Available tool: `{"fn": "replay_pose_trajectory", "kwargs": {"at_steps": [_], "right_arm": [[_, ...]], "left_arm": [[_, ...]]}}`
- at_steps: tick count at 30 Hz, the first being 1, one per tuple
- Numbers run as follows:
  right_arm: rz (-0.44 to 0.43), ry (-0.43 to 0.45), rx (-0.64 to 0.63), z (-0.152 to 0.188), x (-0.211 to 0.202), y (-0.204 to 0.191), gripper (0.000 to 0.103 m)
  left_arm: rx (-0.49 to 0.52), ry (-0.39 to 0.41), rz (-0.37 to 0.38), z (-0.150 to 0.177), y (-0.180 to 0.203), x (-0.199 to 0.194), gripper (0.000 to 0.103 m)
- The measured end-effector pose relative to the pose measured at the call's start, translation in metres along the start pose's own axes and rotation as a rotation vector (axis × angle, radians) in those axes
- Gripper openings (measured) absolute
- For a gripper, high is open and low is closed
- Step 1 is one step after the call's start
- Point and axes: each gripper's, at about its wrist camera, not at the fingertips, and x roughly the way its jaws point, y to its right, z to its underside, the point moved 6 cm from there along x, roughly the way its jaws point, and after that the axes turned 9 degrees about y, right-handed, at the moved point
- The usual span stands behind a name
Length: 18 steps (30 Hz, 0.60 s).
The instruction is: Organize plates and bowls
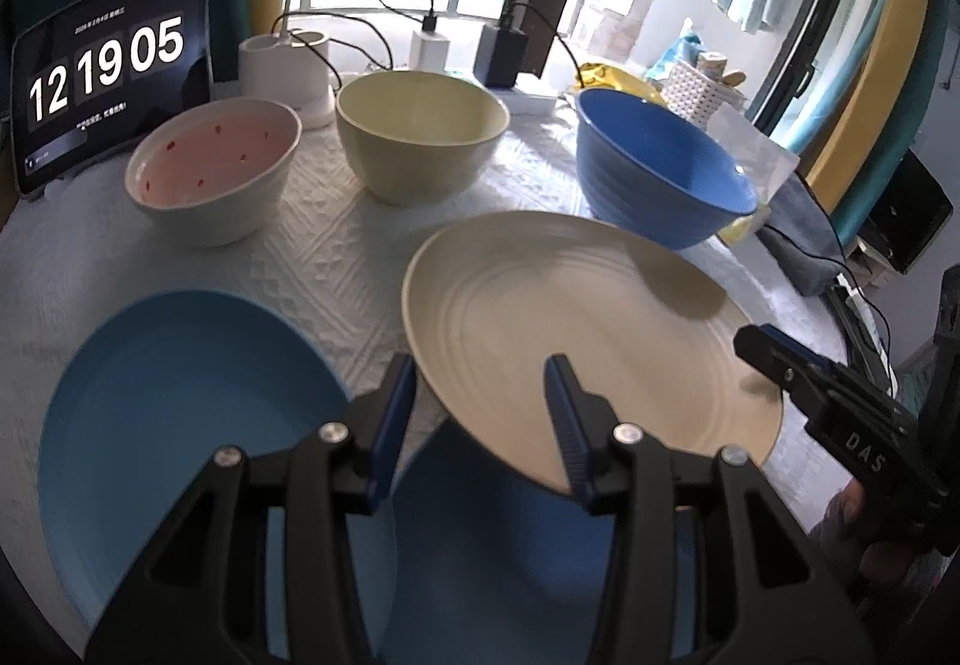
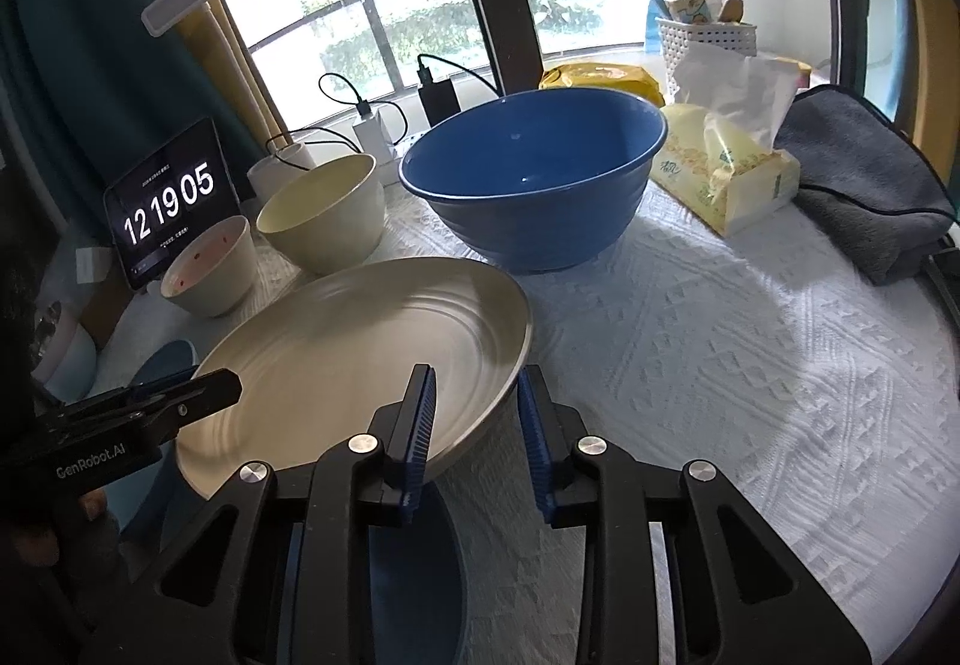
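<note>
Both grippers flank the cream ribbed round plate (image 2: 360, 359), tilted above a dark blue plate (image 1: 510, 545) on the white cloth. Right gripper (image 2: 475, 428) straddles its rim, jaws apart; left gripper (image 1: 483, 416) likewise spread, holding nothing

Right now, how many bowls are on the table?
3. The pink-lined bowl sits far left by the clock tablet, the cream bowl is in the middle, and the blue bowl is on the right. More may be hidden out of view.
</note>
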Motion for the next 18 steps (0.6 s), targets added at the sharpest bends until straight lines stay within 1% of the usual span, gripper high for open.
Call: {"fn": "replay_pose_trajectory", "kwargs": {"at_steps": [18], "right_arm": [[0.024,0.051,-0.021,0.002,-0.038,-0.009,0.031]], "left_arm": [[0.020,0.053,0.026,0.008,0.008,-0.037,0.046]]}}
